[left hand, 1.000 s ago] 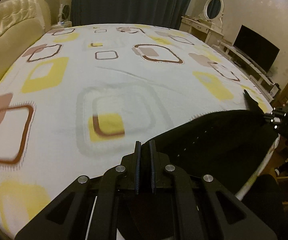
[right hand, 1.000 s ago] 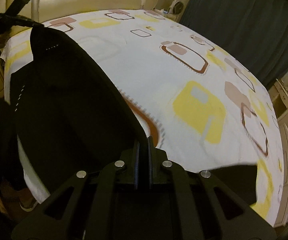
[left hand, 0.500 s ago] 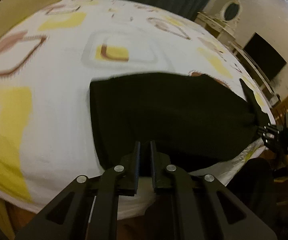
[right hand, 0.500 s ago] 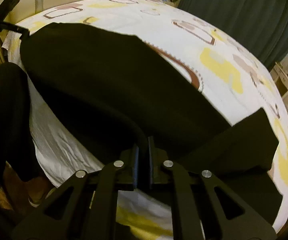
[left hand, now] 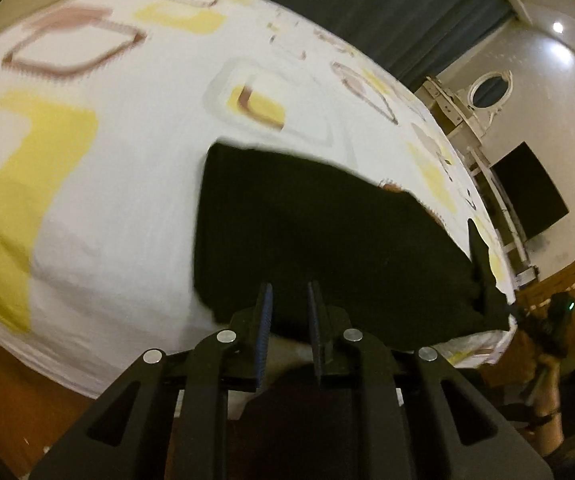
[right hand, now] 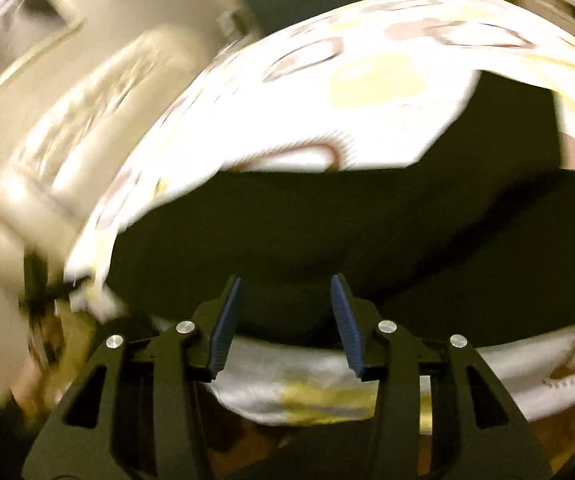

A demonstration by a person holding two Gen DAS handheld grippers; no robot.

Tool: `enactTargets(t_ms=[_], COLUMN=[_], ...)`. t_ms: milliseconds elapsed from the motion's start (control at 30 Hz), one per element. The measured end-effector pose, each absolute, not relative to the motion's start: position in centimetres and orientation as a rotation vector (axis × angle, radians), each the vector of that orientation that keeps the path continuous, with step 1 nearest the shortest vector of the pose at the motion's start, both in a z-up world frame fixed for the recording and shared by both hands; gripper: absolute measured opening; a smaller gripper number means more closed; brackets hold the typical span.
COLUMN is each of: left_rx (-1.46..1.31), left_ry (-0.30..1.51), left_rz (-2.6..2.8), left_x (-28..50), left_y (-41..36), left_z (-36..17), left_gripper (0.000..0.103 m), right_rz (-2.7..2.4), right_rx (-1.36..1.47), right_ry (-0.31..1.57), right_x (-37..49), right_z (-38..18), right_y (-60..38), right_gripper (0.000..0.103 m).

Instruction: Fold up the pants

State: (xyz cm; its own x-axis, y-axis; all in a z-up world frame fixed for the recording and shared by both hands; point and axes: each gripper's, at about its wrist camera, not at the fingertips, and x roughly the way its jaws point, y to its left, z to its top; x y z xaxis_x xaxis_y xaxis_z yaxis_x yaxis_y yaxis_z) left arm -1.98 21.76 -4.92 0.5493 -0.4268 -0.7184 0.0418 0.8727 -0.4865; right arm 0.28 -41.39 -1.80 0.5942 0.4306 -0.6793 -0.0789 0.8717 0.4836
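The black pants lie flat on the patterned bed sheet near the bed's front edge. They also fill the middle of the right wrist view, where one leg reaches up to the right. My left gripper is open with a narrow gap, just at the pants' near edge, holding nothing. My right gripper is open wide at the pants' near edge, empty. The right gripper also shows at the pants' right end in the left wrist view.
The bed's front edge and hanging sheet are right below both grippers. A padded headboard is on the left in the right wrist view. A dresser with an oval mirror and a dark TV stand to the right.
Both grippers were shut on the pants and carried them down onto the bed. Now both have opened and let go, and the pants rest on the sheet. The right view has swung left.
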Motion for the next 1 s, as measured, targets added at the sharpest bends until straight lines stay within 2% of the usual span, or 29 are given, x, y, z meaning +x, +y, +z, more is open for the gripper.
enactTargets(t_ms=[100,200,267,433,567,667,733,767,800,833,867,1000], left_rx=[-0.388,-0.334,-0.303,-0.223,-0.197,-0.175,-0.178,-0.181,-0.186,-0.192,-0.193,-0.192], left_ry=[0.9,0.89,0.909,1.006,1.016,1.007,1.006,1.007,1.007,1.007,1.008,1.011], left_rz=[-0.259,-0.217,-0.189,-0.093,-0.065,-0.071,-0.079,-0.079,-0.079,-0.076,-0.073,-0.062], left_x=[-0.8,1.4,2.9,6.0,6.3,6.4,6.7,6.8,6.9,6.9,7.0,6.9], left_y=[20.5,19.1,18.1,16.4,16.1,15.9,15.9,15.8,15.9,15.9,15.9,15.5], left_z=[-2.8,-2.7,-3.5,-7.6,-9.0,-9.0,-9.0,-9.0,-9.0,-9.0,-9.0,-8.8], left_gripper=[0.019,0.033,0.033,0.033,0.033,0.037,0.043,0.043,0.044,0.045,0.045,0.046], right_rz=[0.159,0.03,-0.06,-0.311,-0.425,-0.496,-0.49,-0.489,-0.494,-0.472,-0.455,-0.367], right_rx=[0.392,0.398,0.389,0.301,0.253,0.211,0.245,0.256,0.258,0.269,0.285,0.375], right_ry=[0.842,0.865,0.884,1.025,1.13,1.19,1.199,1.19,1.182,1.177,1.17,1.051], right_x=[3.5,10.2,14.0,23.2,26.6,27.7,27.9,27.7,27.5,27.2,27.0,23.6], right_z=[0.7,1.6,1.0,-2.8,-6.5,-8.7,-9.6,-9.7,-9.6,-9.4,-9.2,-5.7], right_y=[-43.8,-46.2,-47.7,-49.5,-50.2,-51.0,-51.7,-52.0,-52.3,-52.7,-53.1,-54.9], right_gripper=[0.046,0.047,0.047,0.05,0.053,0.053,0.052,0.045,0.024,0.015,0.009,0.007])
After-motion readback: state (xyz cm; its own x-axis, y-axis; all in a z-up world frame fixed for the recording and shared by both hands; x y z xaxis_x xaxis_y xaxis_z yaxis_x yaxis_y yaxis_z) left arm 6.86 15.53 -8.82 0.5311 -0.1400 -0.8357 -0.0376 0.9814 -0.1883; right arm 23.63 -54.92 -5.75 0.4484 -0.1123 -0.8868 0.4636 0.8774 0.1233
